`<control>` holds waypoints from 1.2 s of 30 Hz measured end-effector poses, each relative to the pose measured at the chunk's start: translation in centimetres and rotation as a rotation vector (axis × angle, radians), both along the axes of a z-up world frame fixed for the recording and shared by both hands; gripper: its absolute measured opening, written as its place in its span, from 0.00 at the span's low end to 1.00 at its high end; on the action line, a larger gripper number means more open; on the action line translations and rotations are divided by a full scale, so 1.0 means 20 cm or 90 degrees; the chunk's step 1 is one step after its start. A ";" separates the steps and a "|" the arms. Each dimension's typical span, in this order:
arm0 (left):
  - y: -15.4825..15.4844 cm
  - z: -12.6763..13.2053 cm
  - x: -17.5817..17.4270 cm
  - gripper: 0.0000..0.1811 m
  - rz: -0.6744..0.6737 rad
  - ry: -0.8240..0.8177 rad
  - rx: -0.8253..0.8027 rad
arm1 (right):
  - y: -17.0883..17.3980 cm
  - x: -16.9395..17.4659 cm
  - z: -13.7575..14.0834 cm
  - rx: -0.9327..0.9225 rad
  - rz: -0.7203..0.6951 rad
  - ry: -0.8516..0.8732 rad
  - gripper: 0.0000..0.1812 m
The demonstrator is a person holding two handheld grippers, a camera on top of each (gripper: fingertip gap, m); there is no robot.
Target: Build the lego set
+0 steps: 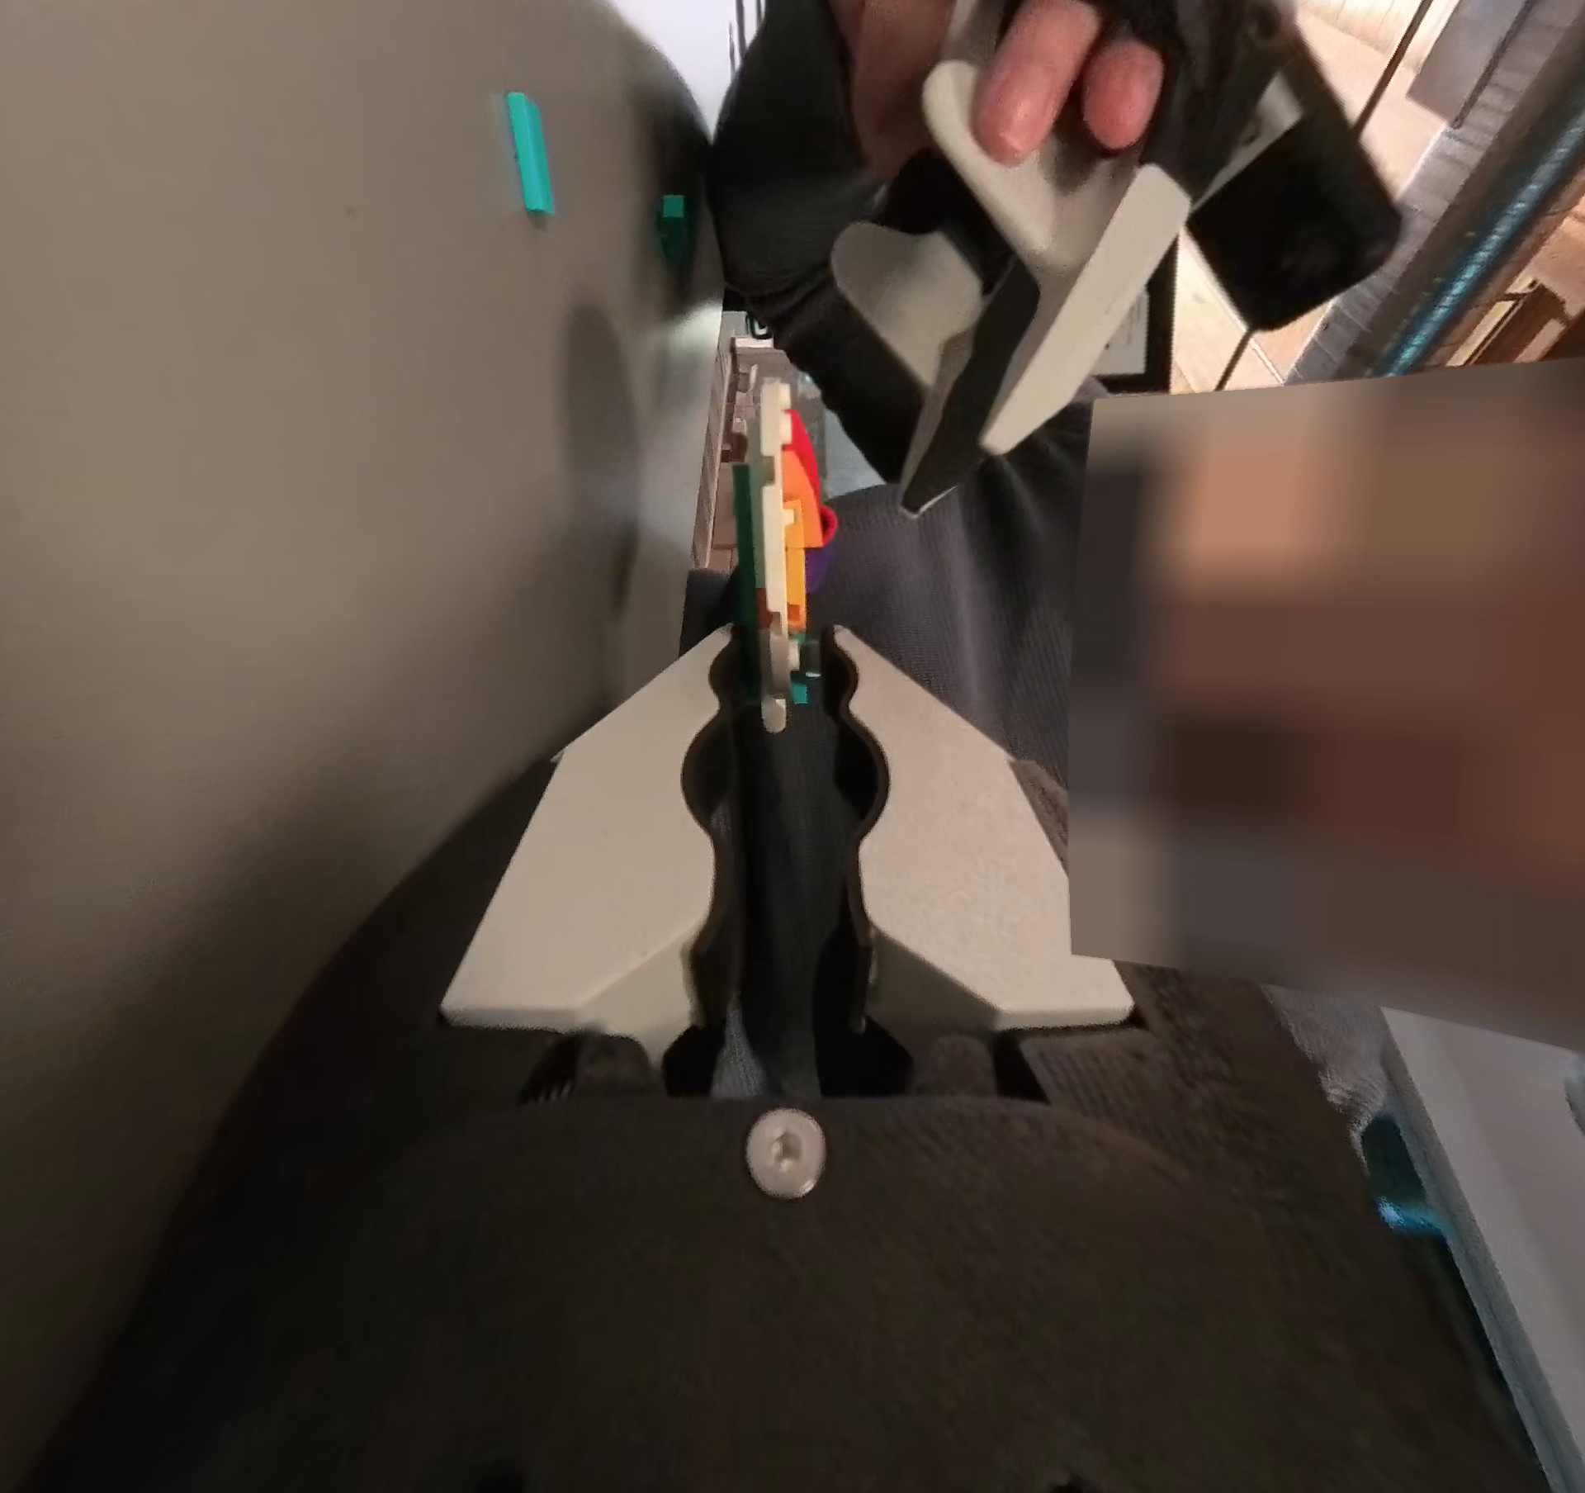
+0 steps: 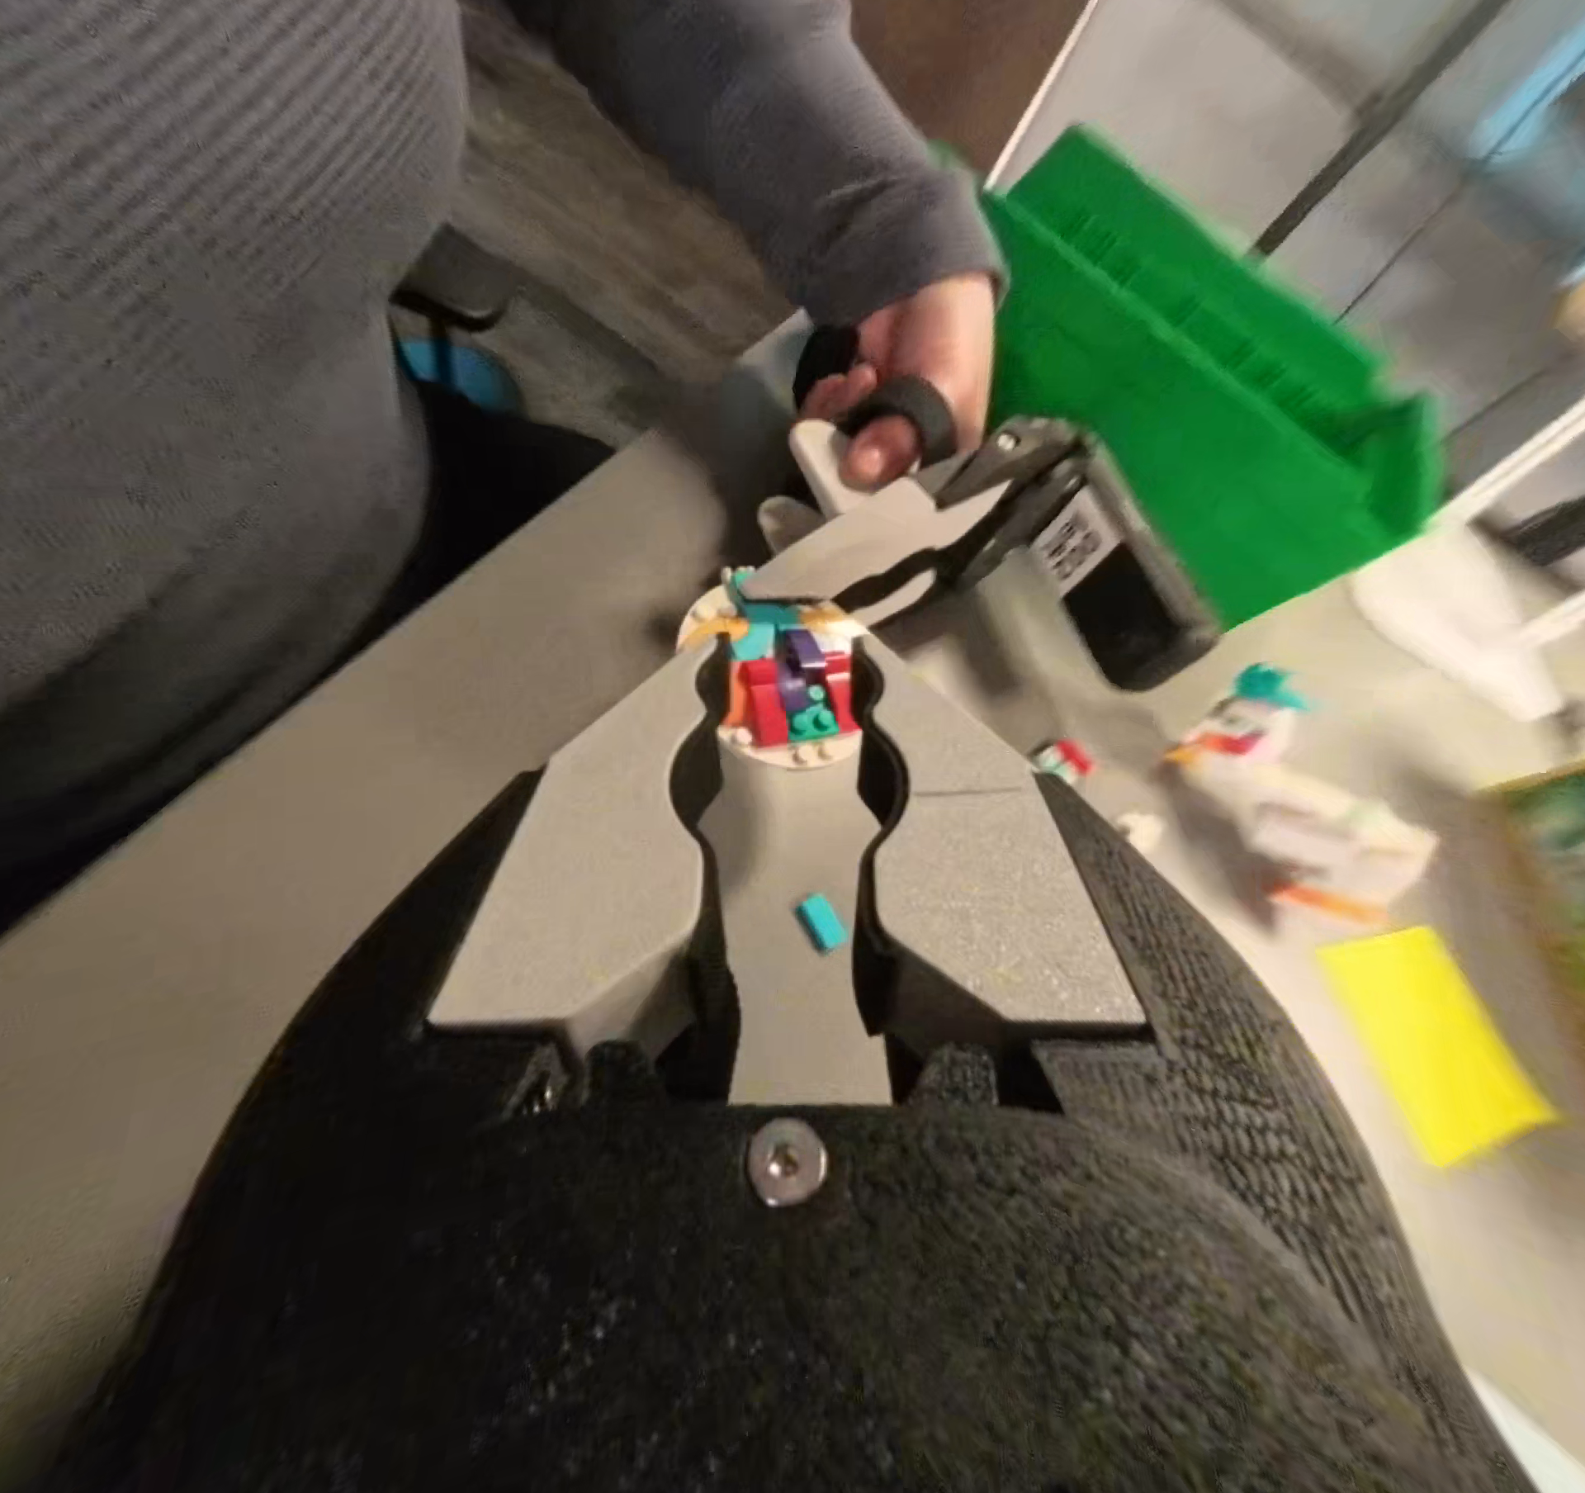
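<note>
Lego model (image 1: 776,559): round white base, red, orange, purple, teal bricks; held edge-on above the desk (image 1: 257,508) edge, clamped at its rim by the left gripper (image 1: 776,680). Right gripper (image 1: 931,491): jaws nearly together, empty, tips just beside the model. Loose teal brick (image 2: 823,922) on desk.

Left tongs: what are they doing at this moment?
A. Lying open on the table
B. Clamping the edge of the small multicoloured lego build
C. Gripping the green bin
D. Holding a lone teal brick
B: in the left wrist view, the left tongs pinch the lower edge of the lego build, held edge-on above the table.
</note>
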State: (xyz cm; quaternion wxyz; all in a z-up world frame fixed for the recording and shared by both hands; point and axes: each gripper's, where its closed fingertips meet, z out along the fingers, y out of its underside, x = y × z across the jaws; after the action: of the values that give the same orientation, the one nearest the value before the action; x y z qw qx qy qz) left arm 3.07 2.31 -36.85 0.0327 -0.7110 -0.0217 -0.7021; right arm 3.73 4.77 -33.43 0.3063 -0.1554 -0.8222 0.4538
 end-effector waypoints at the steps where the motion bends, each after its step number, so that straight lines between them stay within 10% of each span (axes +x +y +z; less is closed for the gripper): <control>1: 0.00 0.00 0.00 0.08 -0.002 0.001 0.000 | 0.01 -0.02 -0.02 -0.016 -0.012 -0.055 0.12; 36: 0.00 -0.02 0.02 0.08 -0.041 0.017 -0.002 | -0.01 -0.08 -0.15 0.080 -0.009 -0.136 0.01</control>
State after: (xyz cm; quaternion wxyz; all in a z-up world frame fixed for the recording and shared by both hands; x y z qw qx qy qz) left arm 3.39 2.32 -37.15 0.0088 -0.7208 0.0005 -0.6931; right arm 2.19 4.57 -36.42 0.2290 -0.1890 -0.8761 0.3800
